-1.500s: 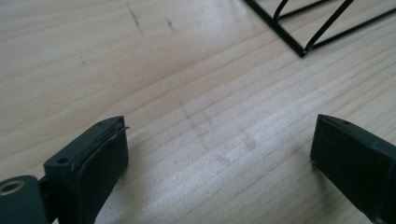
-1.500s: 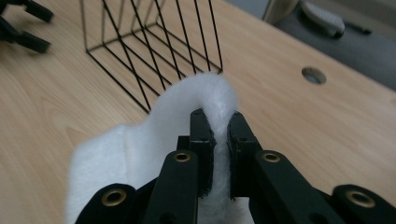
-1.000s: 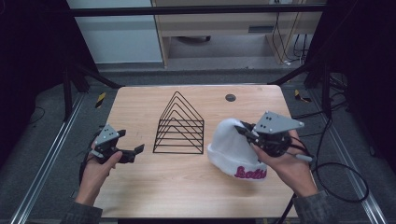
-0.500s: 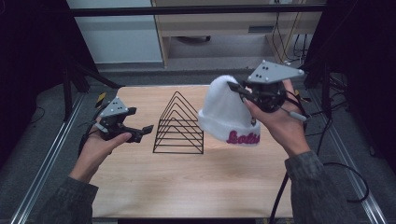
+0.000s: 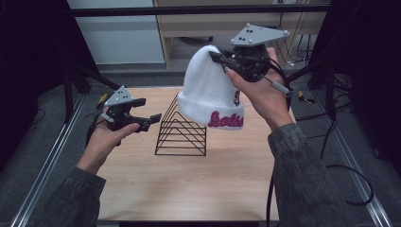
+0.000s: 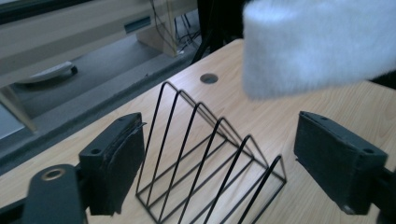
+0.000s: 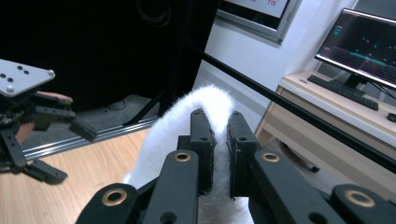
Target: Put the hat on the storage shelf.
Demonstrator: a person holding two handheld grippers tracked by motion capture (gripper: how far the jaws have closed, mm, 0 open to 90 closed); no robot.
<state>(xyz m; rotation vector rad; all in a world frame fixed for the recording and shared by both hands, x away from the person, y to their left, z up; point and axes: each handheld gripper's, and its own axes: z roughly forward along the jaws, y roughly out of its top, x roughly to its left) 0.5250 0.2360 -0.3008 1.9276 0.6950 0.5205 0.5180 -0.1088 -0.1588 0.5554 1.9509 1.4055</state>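
Currently, two hand-held grippers are in use, one per hand. The right gripper (image 5: 222,59) is raised above the far right part of the table (image 5: 189,189), and its two jaws are pinched onto a fold of the one white knit beanie (image 5: 208,94). In the right gripper view, the beanie (image 7: 205,107) fabric bulges up between the two closed pads (image 7: 204,140). The beanie hangs clear of the table surface, with its cuff lowest; the cuff carries pink lettering (image 5: 226,120), only partly legible.

The left gripper (image 5: 142,113) is held above the left side of the table with its jaws set wide apart and nothing between them. In the left gripper view, its two pads (image 6: 116,163) frame the one black wire rack (image 6: 210,163), which stands on the table.

The wire rack (image 5: 182,137) consists of a row of triangular loops on a rectangular base; the exact loop count cannot be told. It sits near the table centre, between the two grippers, with the beanie's cuff above its right side.

One round hole (image 6: 208,78) is set in the tabletop beyond the rack.
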